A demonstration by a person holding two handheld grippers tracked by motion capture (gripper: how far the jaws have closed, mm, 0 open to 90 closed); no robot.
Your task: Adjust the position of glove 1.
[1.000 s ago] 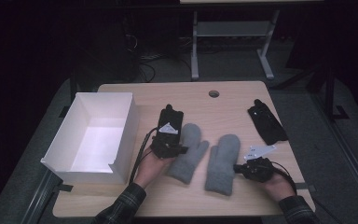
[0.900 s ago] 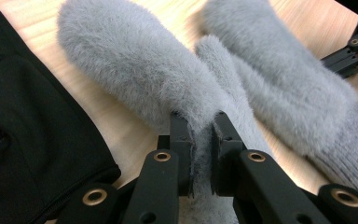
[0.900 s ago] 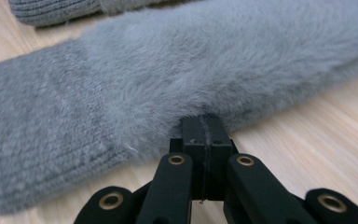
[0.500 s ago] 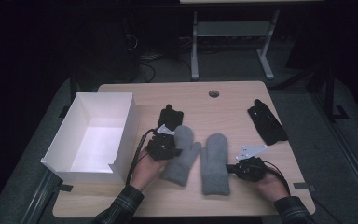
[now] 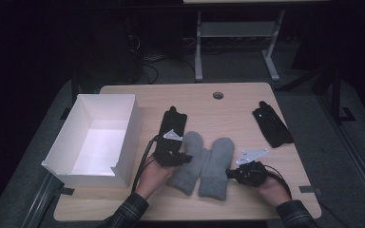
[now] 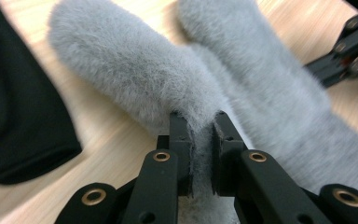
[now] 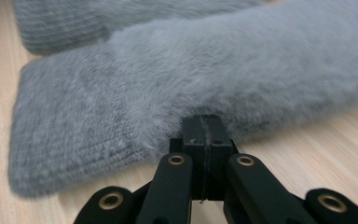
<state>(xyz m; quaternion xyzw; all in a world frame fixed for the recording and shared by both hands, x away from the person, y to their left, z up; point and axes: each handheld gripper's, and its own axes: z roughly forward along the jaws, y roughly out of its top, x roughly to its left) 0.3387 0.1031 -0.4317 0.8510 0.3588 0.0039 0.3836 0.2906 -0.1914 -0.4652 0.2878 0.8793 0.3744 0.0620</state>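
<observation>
1. At the far left of the light wooden table (image 5: 123, 199) we see an open white rectangular cardboard box (image 5: 123, 142), its long side running away from us.
2. Just right of the box lies a flat black fabric glove (image 5: 172, 124), partly under the left gripper (image 5: 183, 158); in the left gripper view the same black cloth shows at the left edge.
3. Our left gripper comes in from the left edge of the left fluffy grey mitten (image 5: 190, 161). In the left gripper view its jaws stand only a narrow gap apart, with a fold of that mitten's grey fur (image 6: 200, 140) pinched between the pads.
4. The left fluffy grey mitten lies flat on the table, slanting, its rounded tip pointing away from us.
5. The right fluffy grey mitten (image 5: 216, 166) lies just beside it, and the two touch along their inner edges near the middle of the table's near half.
6. Our right gripper (image 5: 230, 174) meets the right edge of the right mitten. In the right gripper view its jaws are pressed fully together at the mitten's furry edge (image 7: 205, 105); we cannot tell whether any fur is caught between them.
7. Well apart, near the table's right edge, lies a second flat black fabric glove (image 5: 272, 124).
</observation>
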